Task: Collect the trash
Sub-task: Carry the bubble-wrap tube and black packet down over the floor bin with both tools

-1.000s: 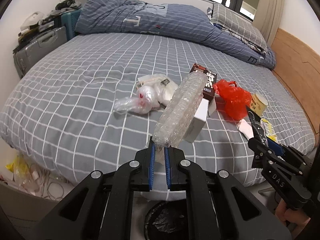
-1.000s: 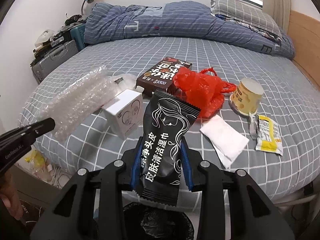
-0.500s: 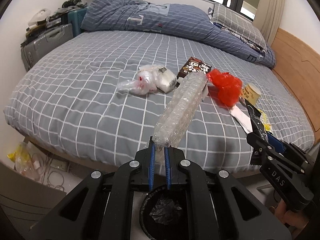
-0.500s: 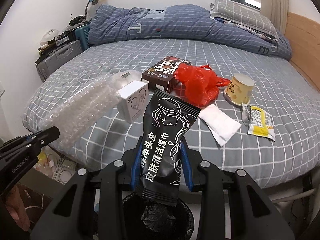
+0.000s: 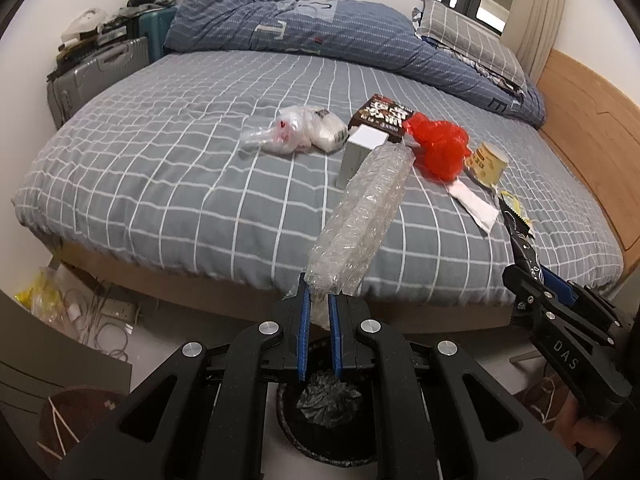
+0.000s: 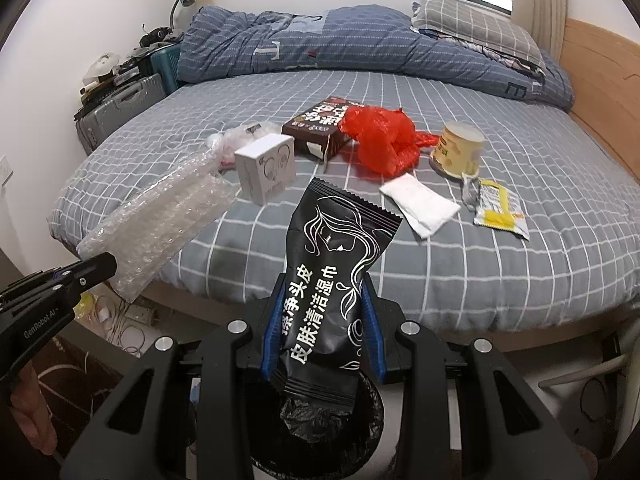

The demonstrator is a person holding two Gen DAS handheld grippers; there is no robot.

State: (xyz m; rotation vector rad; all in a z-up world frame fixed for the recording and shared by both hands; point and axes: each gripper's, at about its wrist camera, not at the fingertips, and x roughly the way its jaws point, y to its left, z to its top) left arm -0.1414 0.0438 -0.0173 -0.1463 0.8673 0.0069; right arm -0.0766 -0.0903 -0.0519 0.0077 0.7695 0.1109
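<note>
My left gripper is shut on a roll of clear bubble wrap, held above the black-lined trash bin on the floor. My right gripper is shut on a black wet-wipe packet, held over the same bin. The bubble wrap also shows in the right wrist view. On the bed lie a red plastic bag, a brown box, a white box, a paper cup, a white tissue, a yellow wrapper and clear plastic bags.
The grey checked bed fills the view, with a blue duvet and pillow at the back. Suitcases stand at the left wall. Cables and a power strip lie on the floor under the bed's edge.
Both grippers have drawn back from the bed and lowered, each still holding its item. The trash bin now shows more fully below both.
</note>
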